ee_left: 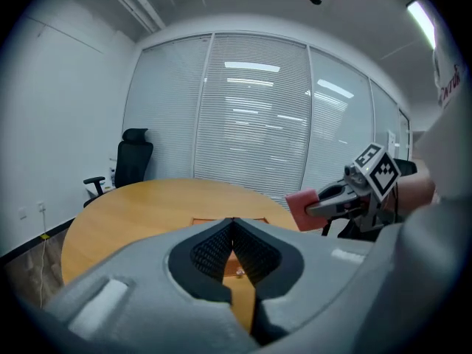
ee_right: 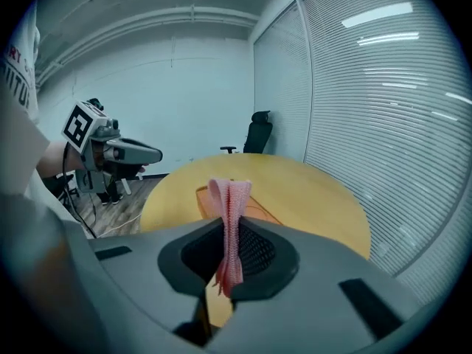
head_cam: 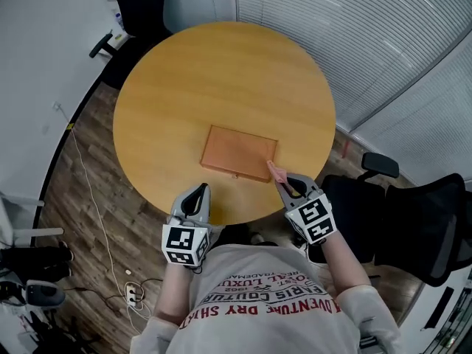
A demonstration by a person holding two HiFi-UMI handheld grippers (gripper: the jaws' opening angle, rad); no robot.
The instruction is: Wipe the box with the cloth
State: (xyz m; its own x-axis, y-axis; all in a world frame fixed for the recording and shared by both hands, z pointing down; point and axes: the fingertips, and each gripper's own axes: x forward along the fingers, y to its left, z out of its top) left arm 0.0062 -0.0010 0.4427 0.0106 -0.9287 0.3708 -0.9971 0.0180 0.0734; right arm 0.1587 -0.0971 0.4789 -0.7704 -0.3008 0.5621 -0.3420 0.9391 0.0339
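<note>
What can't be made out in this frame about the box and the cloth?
Box: mostly hidden behind the left gripper in the left gripper view.
Cloth: full size unknown. It is bunched between the jaws of the right gripper, and only a tip shows in the head view.
Cloth touching box or not: the head view looks steeply down and gives no height.

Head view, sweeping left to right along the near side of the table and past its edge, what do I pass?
left gripper → box → cloth, pinched in the right gripper → black chair
</note>
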